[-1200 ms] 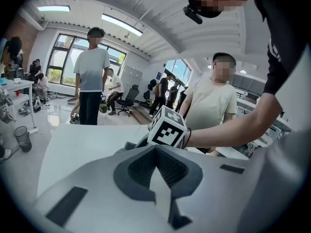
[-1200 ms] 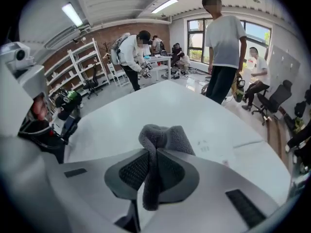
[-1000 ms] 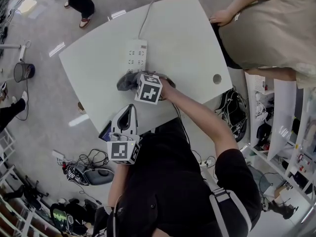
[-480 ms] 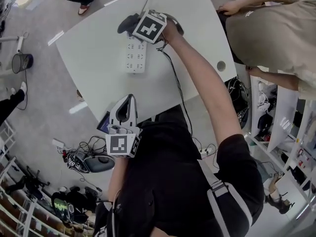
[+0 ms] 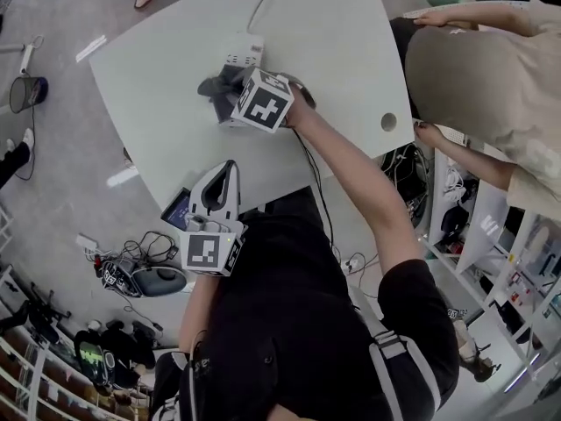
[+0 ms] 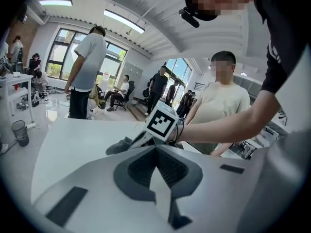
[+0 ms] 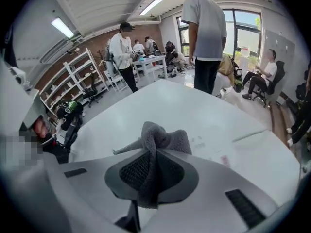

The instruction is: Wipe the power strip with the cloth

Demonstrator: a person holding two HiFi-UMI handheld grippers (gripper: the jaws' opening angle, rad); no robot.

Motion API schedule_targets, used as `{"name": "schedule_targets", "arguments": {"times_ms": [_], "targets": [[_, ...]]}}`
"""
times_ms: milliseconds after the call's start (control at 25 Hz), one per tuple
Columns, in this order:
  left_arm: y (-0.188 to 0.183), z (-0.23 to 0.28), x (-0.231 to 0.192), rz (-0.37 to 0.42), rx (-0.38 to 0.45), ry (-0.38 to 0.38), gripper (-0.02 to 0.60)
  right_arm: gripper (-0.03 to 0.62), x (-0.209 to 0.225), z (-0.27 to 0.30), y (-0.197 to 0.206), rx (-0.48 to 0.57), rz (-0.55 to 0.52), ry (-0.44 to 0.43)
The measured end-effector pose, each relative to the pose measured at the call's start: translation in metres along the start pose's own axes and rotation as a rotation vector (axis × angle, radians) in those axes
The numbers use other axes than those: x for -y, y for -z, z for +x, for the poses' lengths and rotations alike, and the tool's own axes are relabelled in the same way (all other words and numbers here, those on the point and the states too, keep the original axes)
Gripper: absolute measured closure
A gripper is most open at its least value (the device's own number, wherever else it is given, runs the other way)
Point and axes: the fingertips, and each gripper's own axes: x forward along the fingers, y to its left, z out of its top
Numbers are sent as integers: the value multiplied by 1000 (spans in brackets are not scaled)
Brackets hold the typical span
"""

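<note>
The white power strip (image 5: 240, 58) lies on the white table (image 5: 158, 86), with its cable (image 5: 263, 3) running to the far edge. A dark grey cloth (image 5: 217, 87) covers the strip's near part. My right gripper (image 5: 231, 93) is shut on the cloth and presses it onto the strip. In the right gripper view the cloth (image 7: 156, 144) bunches between the jaws, with the strip (image 7: 228, 152) just right of it. My left gripper (image 5: 230, 170) is held off the table's near edge, shut and empty. The left gripper view shows its closed tips (image 6: 156, 147) and the cloth (image 6: 119, 146).
A person (image 5: 491, 77) in a beige shirt stands at the table's right side, with one hand on its far corner. A round cable hole (image 5: 388, 122) sits near the right edge. Cables and gear (image 5: 131, 274) lie on the floor at the left, along with a bin (image 5: 19, 95).
My right gripper swept the cloth from the strip's near end to its far end, then back over the near part. The left gripper stayed put.
</note>
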Motion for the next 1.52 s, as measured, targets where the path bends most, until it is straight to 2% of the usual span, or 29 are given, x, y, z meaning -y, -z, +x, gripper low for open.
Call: {"name": "schedule_targets", "arguments": {"times_ms": [160,240,280,320,360,440,520,560,640,760,840,1120,1240,1320,1360,1400,1480,1520], "targets": [[-1,7,-1,-7,-6,18,549,548,-60,5,13,5,8,-161],[-2,8,-1,-6,-2,16,549,548,-70,0,17,10,38,-243],[-3,7,0,-5,0,12,549,548,-63,-8,17,28,62,-254],[-3,6,1,-6,2,7,549,548,-45,-19,14,59,91,-223],[-2,6,1,-9,4,1,549,548,-15,-30,8,98,122,-153],[0,6,-1,-21,5,-10,549,548,57,-47,-9,157,177,34],[1,6,-3,-26,5,-15,549,548,114,-46,-19,144,212,161],[1,4,-3,-21,7,-15,549,548,132,-40,-20,110,219,191],[-2,1,0,-8,14,-20,549,548,143,-24,-20,42,219,198],[-4,-7,-3,-10,22,-41,549,548,117,-8,-24,17,189,153],[-4,-9,-6,-24,29,-50,549,548,89,-3,-23,19,132,126],[-4,-17,-8,-18,47,-39,549,549,-51,12,-5,36,20,-86],[-6,-16,-6,-19,56,-36,549,549,-90,11,14,21,28,-204],[-7,-16,-1,-12,60,-33,549,549,-93,-1,21,40,67,-267],[-8,-16,2,-8,61,-29,549,548,-81,-12,18,79,99,-259],[-8,-16,4,-3,61,-25,549,549,-59,-26,10,131,135,-215],[-5,-15,4,0,57,-17,549,549,8,-47,-5,207,186,-52],[-3,-14,4,0,52,-13,549,549,44,-52,-8,210,199,36]]}}
